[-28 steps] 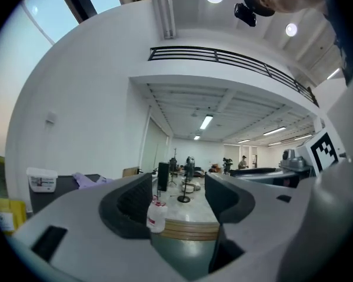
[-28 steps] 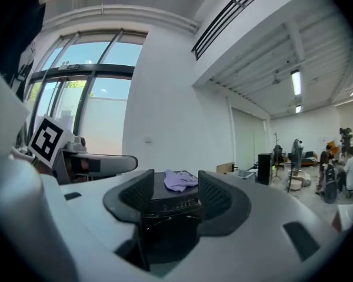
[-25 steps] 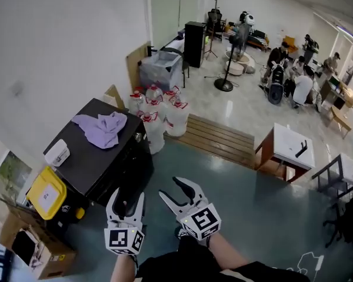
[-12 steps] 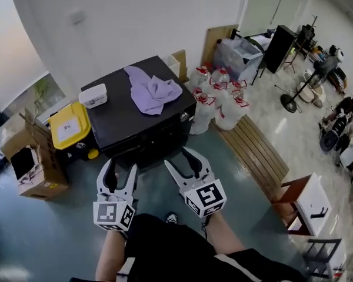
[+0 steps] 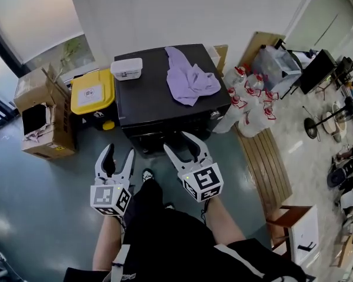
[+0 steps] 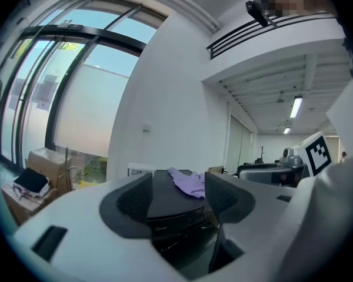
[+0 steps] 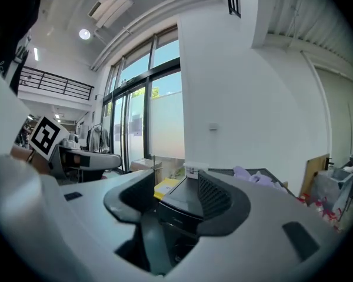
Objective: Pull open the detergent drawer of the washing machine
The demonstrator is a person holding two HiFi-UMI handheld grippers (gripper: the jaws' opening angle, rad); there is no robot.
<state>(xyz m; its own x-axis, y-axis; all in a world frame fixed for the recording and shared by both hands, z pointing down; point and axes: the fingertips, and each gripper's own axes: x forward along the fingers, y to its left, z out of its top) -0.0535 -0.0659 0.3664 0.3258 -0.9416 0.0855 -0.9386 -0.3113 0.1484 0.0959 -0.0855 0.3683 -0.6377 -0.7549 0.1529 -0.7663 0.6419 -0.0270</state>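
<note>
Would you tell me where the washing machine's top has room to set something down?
The washing machine is bare along its front half, before the white box and purple cloth. Crowded alongside: yellow-lidded bin left, water jugs right.

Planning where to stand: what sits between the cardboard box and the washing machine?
A yellow-lidded bin stands between the cardboard box and the washing machine, close beside the machine; the head view shows it.

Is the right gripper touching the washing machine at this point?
Apart. In the right gripper view, the washing machine stands well beyond the tips of the right gripper. Its jaws are open, with nothing between them.
</note>
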